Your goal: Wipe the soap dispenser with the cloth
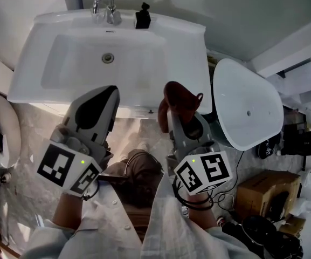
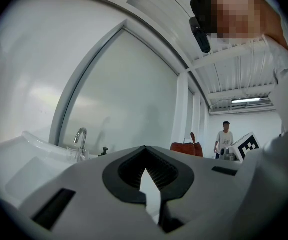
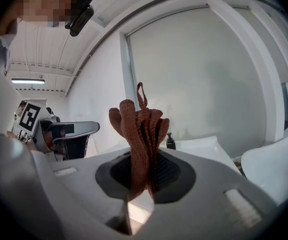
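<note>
Head view, looking steeply down: white sink (image 1: 34,72) at the far side, tap (image 1: 103,5) on its far rim. Soap dispenser (image 1: 143,18), small and black, stands upright on that rim just right of the tap, and nothing touches it. Both grippers are held near the sink's near edge, well apart from the dispenser. Right gripper (image 1: 183,124): jaws closed tight on a rust-brown knitted cloth (image 1: 179,102). The cloth is bunched in folds and stands up out of the jaws, with a small loop at its top. The right gripper view confirms this: the cloth (image 3: 140,130) is pinched between the dark pads of the gripper (image 3: 143,178), and the dispenser (image 3: 170,141) is seen beyond it on the sink rim, slightly to the right. Left gripper (image 1: 108,92): to the left of the right one, level with it, pointing at the sink. In its own view the left gripper (image 2: 144,170) has jaws drawn together at the tips, with only a thin pale slit below and nothing held between them. The same view shows the tap (image 2: 80,140) and the tiny dark dispenser (image 2: 103,151) at far left, and the cloth (image 2: 186,147) to the right. A white oval lid (image 1: 247,108) sits right of the sink, and a cardboard box (image 1: 260,190) lies near right on the floor.
</note>
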A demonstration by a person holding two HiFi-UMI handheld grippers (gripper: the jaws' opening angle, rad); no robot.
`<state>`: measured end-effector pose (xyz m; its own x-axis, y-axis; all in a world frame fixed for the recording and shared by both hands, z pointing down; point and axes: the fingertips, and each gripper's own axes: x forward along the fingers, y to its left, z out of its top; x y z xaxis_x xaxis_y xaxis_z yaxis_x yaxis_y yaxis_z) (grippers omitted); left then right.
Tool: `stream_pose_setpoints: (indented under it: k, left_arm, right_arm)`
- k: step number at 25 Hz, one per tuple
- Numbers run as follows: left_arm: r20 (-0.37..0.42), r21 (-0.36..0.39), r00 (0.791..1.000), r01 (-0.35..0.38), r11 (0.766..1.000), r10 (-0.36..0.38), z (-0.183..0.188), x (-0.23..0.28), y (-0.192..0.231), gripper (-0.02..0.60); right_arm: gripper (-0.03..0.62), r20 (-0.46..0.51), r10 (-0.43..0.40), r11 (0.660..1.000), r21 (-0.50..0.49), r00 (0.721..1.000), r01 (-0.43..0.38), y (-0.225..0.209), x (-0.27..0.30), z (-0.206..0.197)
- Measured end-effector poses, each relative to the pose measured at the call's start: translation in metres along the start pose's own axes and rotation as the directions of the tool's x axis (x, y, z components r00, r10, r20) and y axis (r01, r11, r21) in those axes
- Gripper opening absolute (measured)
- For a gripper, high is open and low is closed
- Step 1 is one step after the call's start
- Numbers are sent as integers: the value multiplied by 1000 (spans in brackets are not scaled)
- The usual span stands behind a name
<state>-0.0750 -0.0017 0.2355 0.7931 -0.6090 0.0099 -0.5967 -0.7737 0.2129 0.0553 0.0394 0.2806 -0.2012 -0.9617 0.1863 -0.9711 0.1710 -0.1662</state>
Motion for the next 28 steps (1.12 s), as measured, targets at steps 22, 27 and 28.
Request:
stream_pose_setpoints:
  k: [22,27,28]
  left_arm:
    - [11,-6,998,-62,998,62,9,34,-13,-3]
    - [11,3,997,-81,997,81,7,36,-16,-3]
    - [7,1,996,-85,996,85,7,35,-17,-3]
  right_arm:
    - [55,10,93,995,-21,996,-93,-24,13,22]
    - [55,-2,119,993,-17,993,-119,-28,15,19]
    - [55,-3,124,992,-16,992,-124,-27,16,18]
